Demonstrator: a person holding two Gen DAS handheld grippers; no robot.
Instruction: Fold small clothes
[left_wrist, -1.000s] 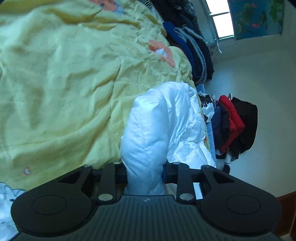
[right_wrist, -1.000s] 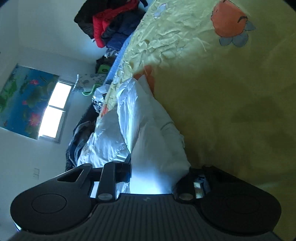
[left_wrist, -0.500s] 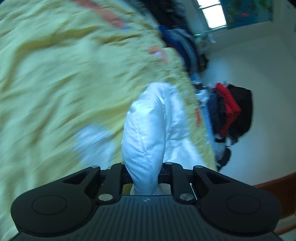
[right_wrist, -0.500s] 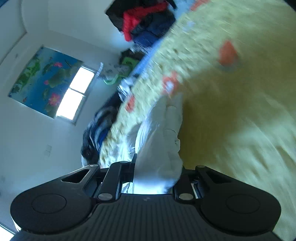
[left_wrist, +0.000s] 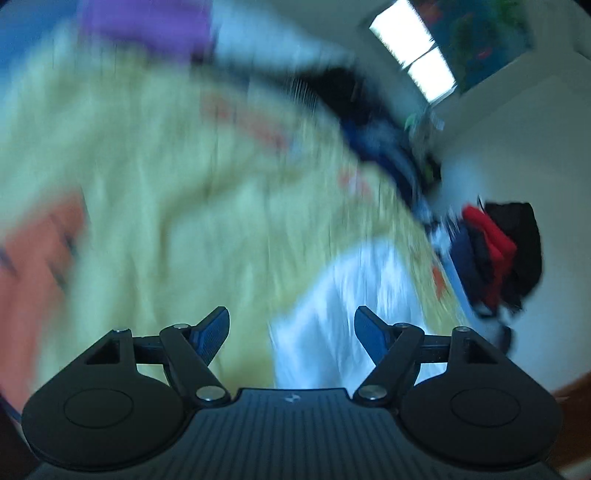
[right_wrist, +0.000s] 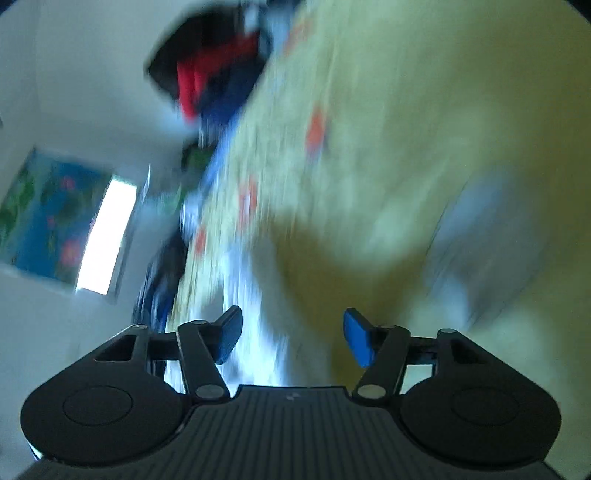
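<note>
Both views are heavily blurred by motion. A white padded garment (left_wrist: 354, 306) lies on the yellow bed sheet (left_wrist: 166, 192), just ahead of my left gripper (left_wrist: 291, 325), which is open and empty, its blue pads apart. In the right wrist view the same white garment (right_wrist: 255, 325) lies below and left of centre. My right gripper (right_wrist: 291, 332) is open and empty above it.
A pile of red, black and blue clothes (left_wrist: 498, 251) sits at the bed's far edge, also in the right view (right_wrist: 210, 77). Dark clothes (left_wrist: 369, 122) lie along the bed side. A window (left_wrist: 413, 59) and a blue poster (right_wrist: 40, 214) are on the white wall.
Both grippers have opened and let go of the white garment, which now lies on the sheet. Both cameras have swung quickly and pulled back, blurring the views.
</note>
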